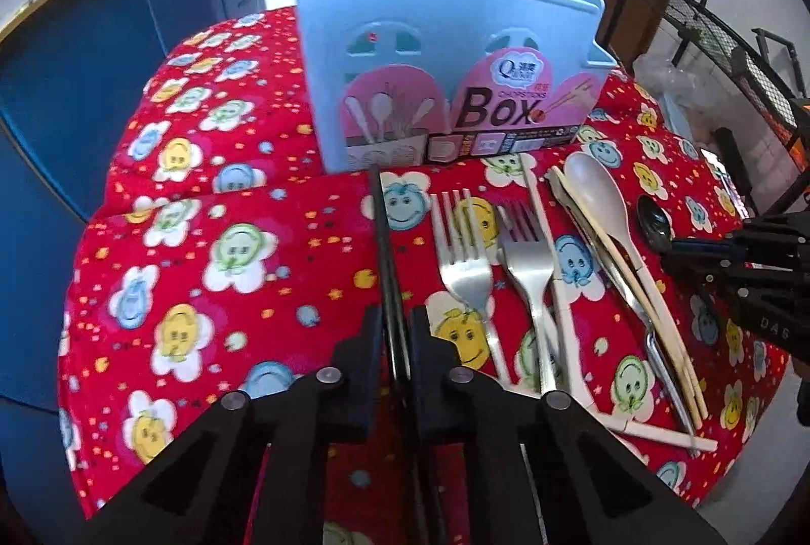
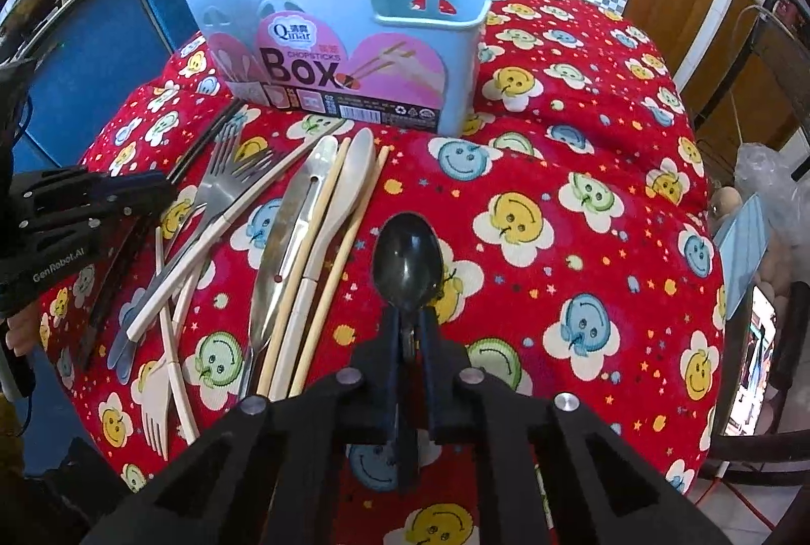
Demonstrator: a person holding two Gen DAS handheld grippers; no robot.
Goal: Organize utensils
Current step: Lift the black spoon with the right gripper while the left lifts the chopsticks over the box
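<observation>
My left gripper (image 1: 395, 337) pinches the black chopsticks (image 1: 386, 251), thin, stiff and slippery. My right gripper (image 2: 411, 332) clamps the black spoon (image 2: 407, 259) by its neck, light and rigid, above the tabletop (image 2: 582, 170) near the blue box (image 2: 354, 34).

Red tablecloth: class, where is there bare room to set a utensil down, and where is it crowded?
Free: the tablecloth right of the black spoon, and the cloth left of the black chopsticks. Crowded: the forks and white spoon before the blue box.
</observation>
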